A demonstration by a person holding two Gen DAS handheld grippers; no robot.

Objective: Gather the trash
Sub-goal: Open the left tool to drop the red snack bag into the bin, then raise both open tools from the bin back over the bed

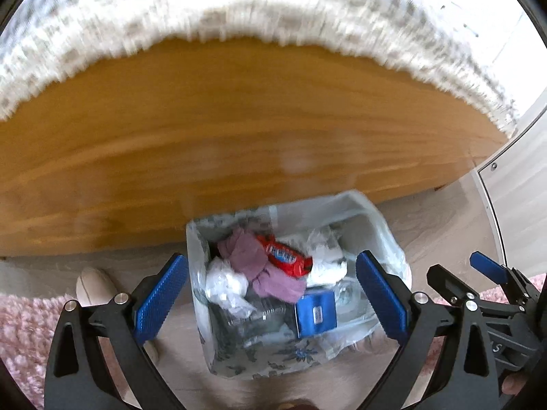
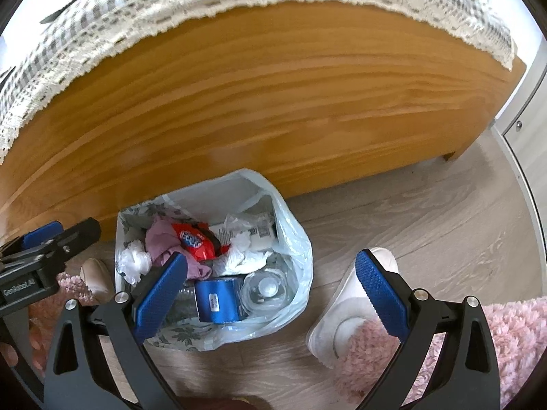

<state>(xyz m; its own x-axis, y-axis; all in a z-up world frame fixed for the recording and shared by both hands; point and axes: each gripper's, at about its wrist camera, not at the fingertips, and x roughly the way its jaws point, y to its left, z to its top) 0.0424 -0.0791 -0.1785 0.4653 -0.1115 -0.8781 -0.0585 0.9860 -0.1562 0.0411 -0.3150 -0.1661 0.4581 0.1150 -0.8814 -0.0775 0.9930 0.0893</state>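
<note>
A small bin lined with a clear plastic bag [image 1: 383,235] stands on the floor against a wooden bed side; it also shows in the right wrist view [image 2: 294,239]. Inside lie a red snack wrapper [image 1: 285,256] [image 2: 196,237], a purple cloth [image 1: 253,263], crumpled white tissues [image 1: 225,280], a blue box [image 1: 316,312] [image 2: 217,300] and a clear plastic bottle [image 2: 268,288]. My left gripper [image 1: 271,294] is open and empty above the bin. My right gripper [image 2: 271,294] is open and empty, just right of the bin, and shows in the left wrist view [image 1: 468,270].
The wooden bed side [image 1: 239,143] with a lace-edged checked cover [image 1: 239,10] fills the back. A pink fluffy rug [image 2: 506,335] lies on the grey wood floor. Two white slippers [image 2: 345,307] [image 1: 94,287] sit beside the bin. A white cabinet [image 1: 512,184] stands at right.
</note>
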